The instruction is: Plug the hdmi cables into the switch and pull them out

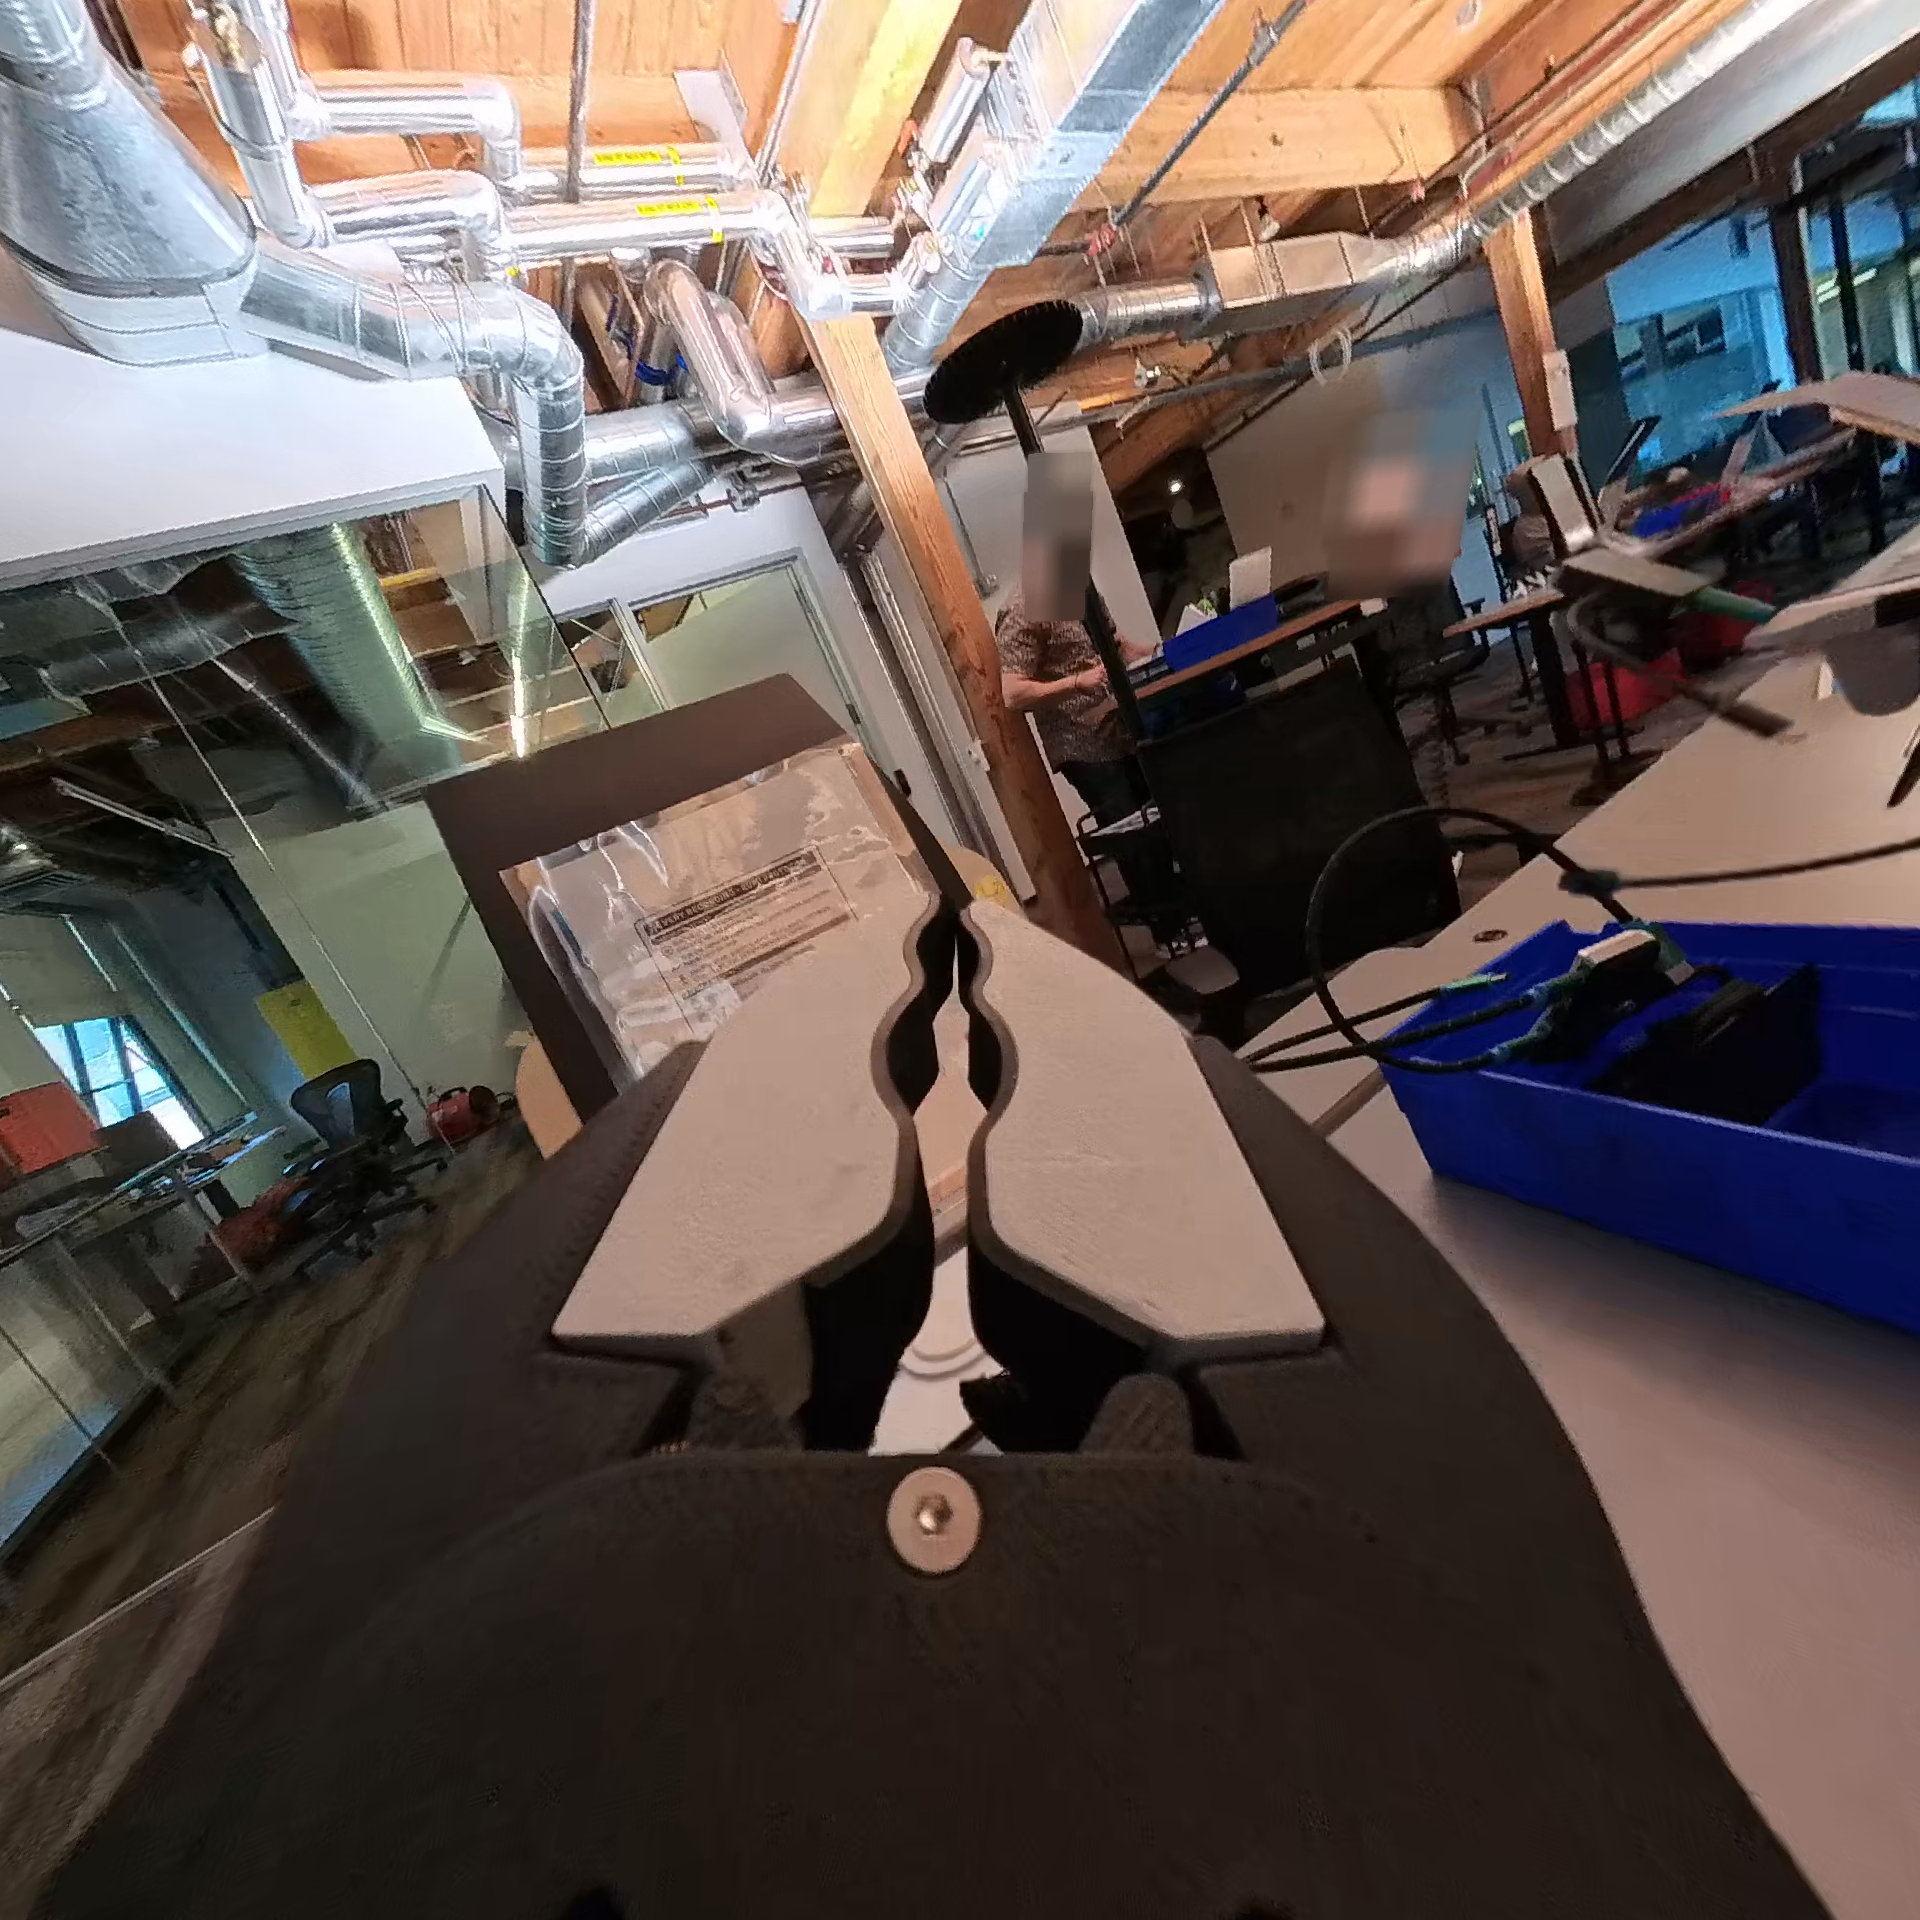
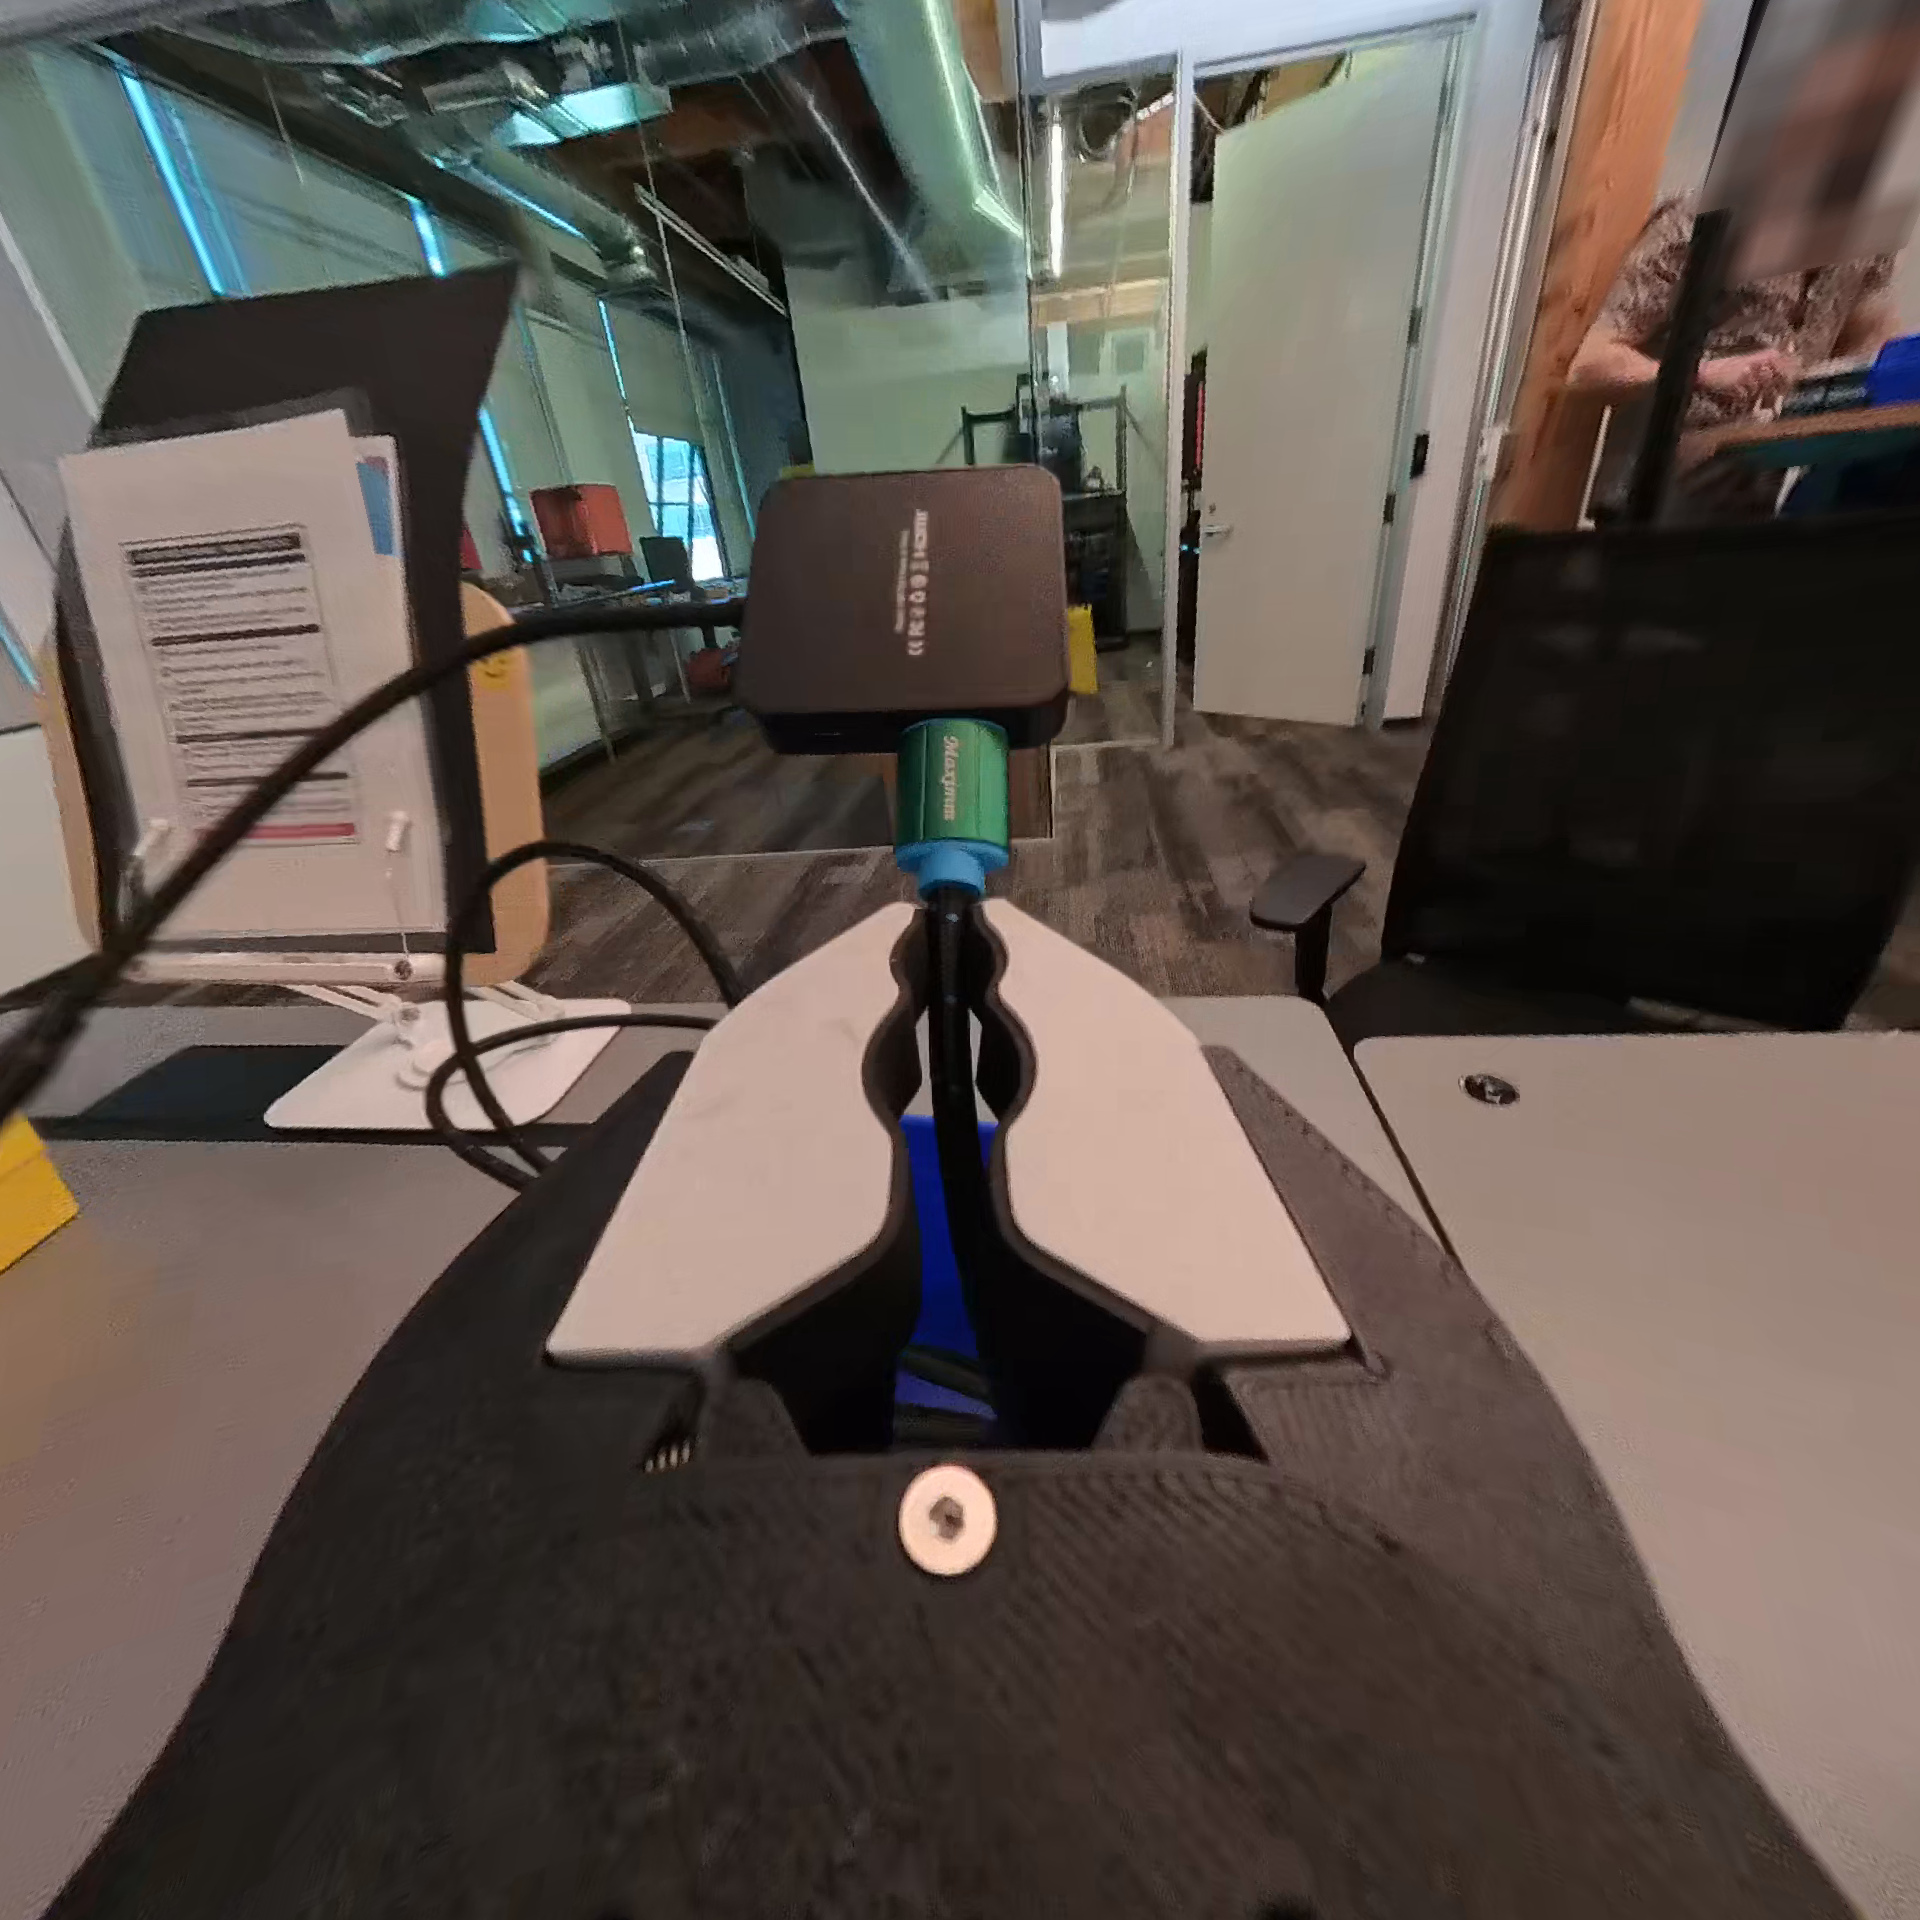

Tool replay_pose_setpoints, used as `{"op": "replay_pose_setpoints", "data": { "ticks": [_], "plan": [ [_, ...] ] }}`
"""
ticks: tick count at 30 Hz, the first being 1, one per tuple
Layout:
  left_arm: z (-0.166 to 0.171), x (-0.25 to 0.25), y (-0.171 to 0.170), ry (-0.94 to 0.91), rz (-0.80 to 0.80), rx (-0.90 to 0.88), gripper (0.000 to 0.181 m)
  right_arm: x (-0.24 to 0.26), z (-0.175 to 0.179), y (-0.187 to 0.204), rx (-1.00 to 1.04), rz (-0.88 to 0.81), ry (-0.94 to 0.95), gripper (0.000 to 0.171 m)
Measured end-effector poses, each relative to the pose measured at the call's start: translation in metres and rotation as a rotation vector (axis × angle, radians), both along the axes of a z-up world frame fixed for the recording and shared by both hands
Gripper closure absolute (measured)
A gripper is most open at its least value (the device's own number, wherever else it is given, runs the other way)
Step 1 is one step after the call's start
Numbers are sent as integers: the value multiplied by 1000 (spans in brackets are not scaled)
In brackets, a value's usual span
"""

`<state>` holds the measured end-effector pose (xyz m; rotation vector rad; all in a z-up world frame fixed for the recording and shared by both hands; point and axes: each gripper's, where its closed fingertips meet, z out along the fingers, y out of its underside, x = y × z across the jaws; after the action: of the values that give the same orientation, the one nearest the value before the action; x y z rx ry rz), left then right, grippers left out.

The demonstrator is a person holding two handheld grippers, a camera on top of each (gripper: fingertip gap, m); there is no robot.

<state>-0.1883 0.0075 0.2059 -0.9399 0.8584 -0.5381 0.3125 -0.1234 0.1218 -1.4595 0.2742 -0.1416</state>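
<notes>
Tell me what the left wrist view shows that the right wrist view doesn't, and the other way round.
Left wrist view only: the left gripper shut on nothing, tilted up toward ceiling ducts, and a blue bin on the grey table with cables and black parts inside.

Right wrist view only: the right gripper clamped on a black HDMI cable just behind its green plug, which is seated in the black switch lifted off the table, and a black office chair.

Both: the black document stand and a person at a far desk.
</notes>
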Motion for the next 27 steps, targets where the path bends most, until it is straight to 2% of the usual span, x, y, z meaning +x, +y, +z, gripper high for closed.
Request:
{"op": "replay_pose_setpoints", "data": {
  "ticks": [5,8,9,11,12,14,17,19,23,25,27],
  "plan": [
    [-8,11,1,34,-8,-6,181,12,-7,1,12,-54,-14,164],
    [-17,23,0,46,-60,-62,181,4,12,-2,81,-118,-209,164],
    [-21,30,-3,42,-112,-106,179,-1,18,-3,102,-146,-294,164],
    [-29,48,-16,33,-270,-221,164,-21,28,-2,117,-136,-460,164],
    [-33,60,-25,40,-364,-277,153,-33,32,0,122,-119,-543,164],
    [-37,84,-40,72,-513,-358,144,-63,38,6,139,-45,-716,164],
    [-18,130,-47,111,-576,-316,136,-96,46,15,155,-10,-856,164],
    [-3,168,-55,210,-630,-299,131,-121,48,22,160,41,-948,164],
    [5,234,-59,584,-678,-352,111,-157,47,34,140,81,-1113,164],
    [4,254,-54,719,-691,-404,114,-171,50,34,166,102,-1157,165],
    [5,267,-55,775,-740,-481,120,-179,53,33,193,114,-1179,165]
  ]
}}
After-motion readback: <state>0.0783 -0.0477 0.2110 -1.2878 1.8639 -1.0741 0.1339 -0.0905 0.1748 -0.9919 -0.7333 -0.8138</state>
